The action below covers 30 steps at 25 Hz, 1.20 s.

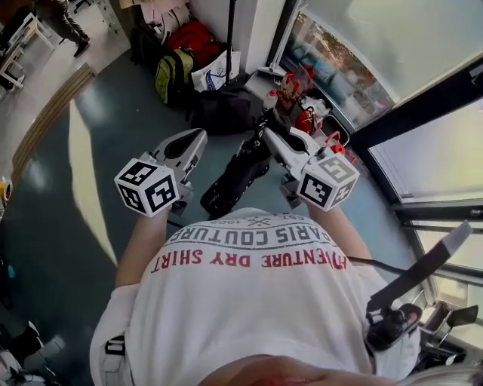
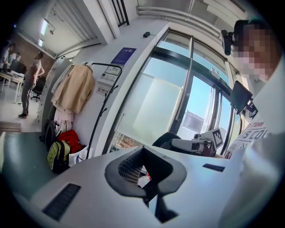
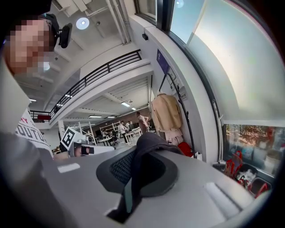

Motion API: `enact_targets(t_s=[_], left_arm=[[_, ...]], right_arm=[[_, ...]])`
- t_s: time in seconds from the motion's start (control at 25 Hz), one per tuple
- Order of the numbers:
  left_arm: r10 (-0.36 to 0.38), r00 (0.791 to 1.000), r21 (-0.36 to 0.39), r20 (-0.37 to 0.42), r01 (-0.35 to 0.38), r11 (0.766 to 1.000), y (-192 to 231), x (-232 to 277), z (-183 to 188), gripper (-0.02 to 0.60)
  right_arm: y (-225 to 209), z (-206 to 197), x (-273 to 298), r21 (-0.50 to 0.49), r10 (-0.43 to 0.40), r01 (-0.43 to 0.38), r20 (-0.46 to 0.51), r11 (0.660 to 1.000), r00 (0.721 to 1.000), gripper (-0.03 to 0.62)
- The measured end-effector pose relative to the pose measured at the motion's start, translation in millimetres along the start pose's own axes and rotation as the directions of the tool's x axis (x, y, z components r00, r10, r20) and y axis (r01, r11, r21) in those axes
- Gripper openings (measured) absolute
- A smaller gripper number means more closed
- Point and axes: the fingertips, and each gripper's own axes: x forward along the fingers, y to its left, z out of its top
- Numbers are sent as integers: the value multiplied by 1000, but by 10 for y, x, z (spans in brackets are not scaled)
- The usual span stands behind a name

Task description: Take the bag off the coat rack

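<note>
In the head view the black bag (image 1: 234, 181) hangs between my two grippers, in front of my chest and above the floor. My right gripper (image 1: 269, 137) is shut on its dark strap (image 3: 141, 153), which runs up through the jaws in the right gripper view. My left gripper (image 1: 198, 137) is just left of the bag, shut, with nothing between its jaws. The left gripper view shows the right gripper (image 2: 196, 144) with the bag (image 2: 167, 138) behind it. The coat rack (image 2: 104, 102) stands by the wall and carries a beige coat (image 2: 73, 87); its pole (image 1: 229, 30) is ahead of me.
At the rack's foot lie a red bag (image 1: 192, 38), a green backpack (image 1: 172, 74), a white carrier bag (image 1: 215, 71) and a black bag (image 1: 223, 109). Red items (image 1: 302, 113) sit along the glass wall on the right. A person (image 1: 64, 22) stands far off at the left.
</note>
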Motion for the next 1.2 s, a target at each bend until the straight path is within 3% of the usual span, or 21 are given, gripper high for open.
enact_targets(t_s=[0.2, 0.44, 0.8, 1.2], left_arm=[[19, 1000, 12, 4, -19, 1000, -908, -481, -503, 3], [-3, 1000, 14, 14, 3, 1000, -1571, -940, -762, 3], [-92, 996, 58, -18, 93, 994, -2002, -1174, -752, 3], [-100, 994, 81, -43, 103, 991, -2242, -1301, -800, 3]], right_arm=[[440, -368, -784, -1, 29, -29, -16, 1000, 999, 11], [890, -570, -1466, 9, 3, -2, -35, 1000, 999, 11], [1238, -621, -1959, 25, -75, 75, -13, 997, 997, 11], [1462, -707, -2125, 68, -57, 55, 23, 996, 998, 11]])
